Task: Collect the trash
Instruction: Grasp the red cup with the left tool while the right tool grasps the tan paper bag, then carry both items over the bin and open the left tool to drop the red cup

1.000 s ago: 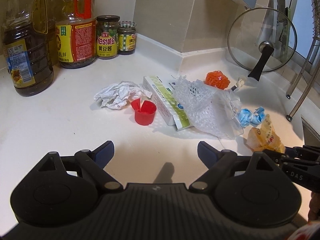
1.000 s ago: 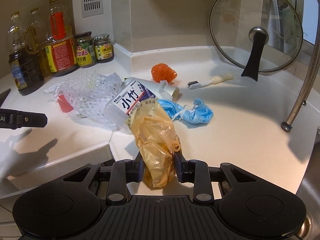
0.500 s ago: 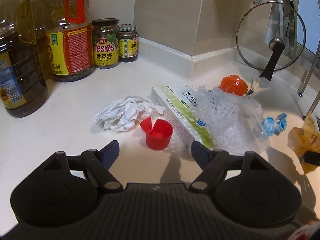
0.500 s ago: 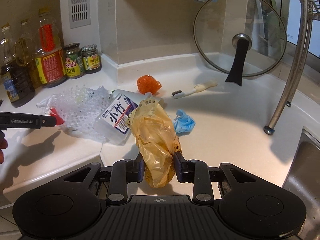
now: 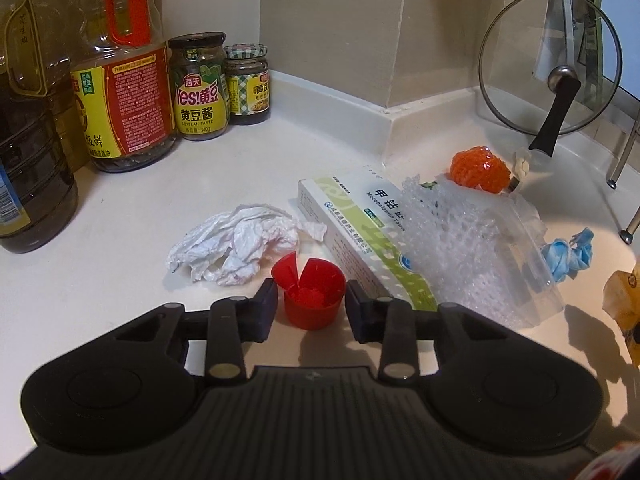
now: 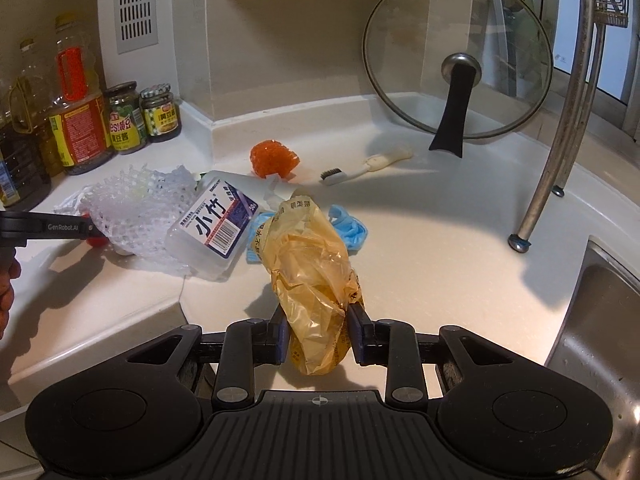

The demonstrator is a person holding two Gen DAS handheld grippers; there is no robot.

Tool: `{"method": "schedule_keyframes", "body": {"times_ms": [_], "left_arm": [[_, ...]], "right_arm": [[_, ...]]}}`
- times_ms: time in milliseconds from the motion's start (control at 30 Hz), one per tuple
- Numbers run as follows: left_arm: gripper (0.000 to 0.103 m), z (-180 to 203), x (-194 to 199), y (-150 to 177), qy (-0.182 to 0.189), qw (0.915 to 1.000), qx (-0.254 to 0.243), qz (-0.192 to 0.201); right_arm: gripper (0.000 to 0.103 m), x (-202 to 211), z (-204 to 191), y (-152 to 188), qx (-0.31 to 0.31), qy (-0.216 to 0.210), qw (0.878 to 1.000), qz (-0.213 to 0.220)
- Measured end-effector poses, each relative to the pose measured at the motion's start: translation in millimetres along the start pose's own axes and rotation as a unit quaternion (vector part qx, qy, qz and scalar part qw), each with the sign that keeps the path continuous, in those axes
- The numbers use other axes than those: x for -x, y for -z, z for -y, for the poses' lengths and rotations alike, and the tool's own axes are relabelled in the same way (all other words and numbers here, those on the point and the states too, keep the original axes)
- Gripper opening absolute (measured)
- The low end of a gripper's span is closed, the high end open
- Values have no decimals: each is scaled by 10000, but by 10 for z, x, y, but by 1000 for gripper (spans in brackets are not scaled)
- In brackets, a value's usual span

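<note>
Red cap [image 5: 314,300] between closing left tongs [image 5: 311,312], pads just clear; right tongs [image 6: 316,334] tight on yellow bag [image 6: 312,276].

Black ribbed gripper [image 5: 311,308] bodies, round side discs, silver screws, white "GenRobot.AI" lettering.

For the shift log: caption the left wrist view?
Left gripper closing around a red cap beside crumpled tissue on the counter.

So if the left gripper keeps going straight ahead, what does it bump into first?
The red cap: it already sits between the left gripper's closing jaws. Beyond it probably comes the crumpled tissue, though depth is unclear.
</note>
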State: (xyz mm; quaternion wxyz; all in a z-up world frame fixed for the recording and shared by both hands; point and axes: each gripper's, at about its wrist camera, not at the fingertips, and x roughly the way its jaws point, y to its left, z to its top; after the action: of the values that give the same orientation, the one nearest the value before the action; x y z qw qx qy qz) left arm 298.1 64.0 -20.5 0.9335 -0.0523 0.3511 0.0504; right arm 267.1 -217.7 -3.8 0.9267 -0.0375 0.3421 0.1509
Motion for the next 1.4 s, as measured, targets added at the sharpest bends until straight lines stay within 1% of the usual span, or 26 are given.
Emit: {"method": "schedule_keyframes", "body": {"times_ms": [133, 233, 467, 600, 733, 867, 933, 1000, 1100, 1233, 1300, 1400], "left_arm": [[33, 5, 145, 52, 32, 9999, 120, -27], [33, 60, 296, 101, 72, 9999, 99, -21], [33, 327, 715, 255, 263, 9996, -44, 34], [33, 499, 914, 385, 342, 9994, -46, 2], [33, 670, 1102, 565, 308, 9995, -61, -26], [33, 759, 1273, 786, 272, 9995, 114, -96], [33, 779, 1335, 915, 233, 9994, 182, -204], [33, 800, 1352, 1048, 208, 9991, 186, -322], [33, 813, 1289, 1255, 278, 9981, 127, -540], [33, 805, 1061, 1516, 401, 9958, 64, -817], [33, 785, 948, 1623, 460, 9943, 45, -963], [33, 755, 765, 1831, 482, 9923, -1, -1140]], "right_arm": [[30, 22, 16, 11, -58, -54, 10000, -1], [30, 58, 31, 26, -101, -145, 9998, 9], [30, 232, 52, 110, -144, -451, 9989, 66], [30, 365, 47, 173, -20, -736, 9972, 87], [30, 475, 28, 271, 168, -1100, 9938, 75], [30, 532, -26, 409, 343, -1486, 9883, -53], [30, 555, -78, 508, 445, -1675, 9848, -152], [30, 552, -127, 612, 501, -1806, 9819, -271], [30, 480, -194, 805, 501, -1846, 9801, -531], [30, 327, -266, 1076, 555, -1659, 9809, -849], [30, 230, -280, 1200, 474, -1595, 9809, -1011], [30, 28, -316, 1382, 460, -1463, 9803, -1242]]}}
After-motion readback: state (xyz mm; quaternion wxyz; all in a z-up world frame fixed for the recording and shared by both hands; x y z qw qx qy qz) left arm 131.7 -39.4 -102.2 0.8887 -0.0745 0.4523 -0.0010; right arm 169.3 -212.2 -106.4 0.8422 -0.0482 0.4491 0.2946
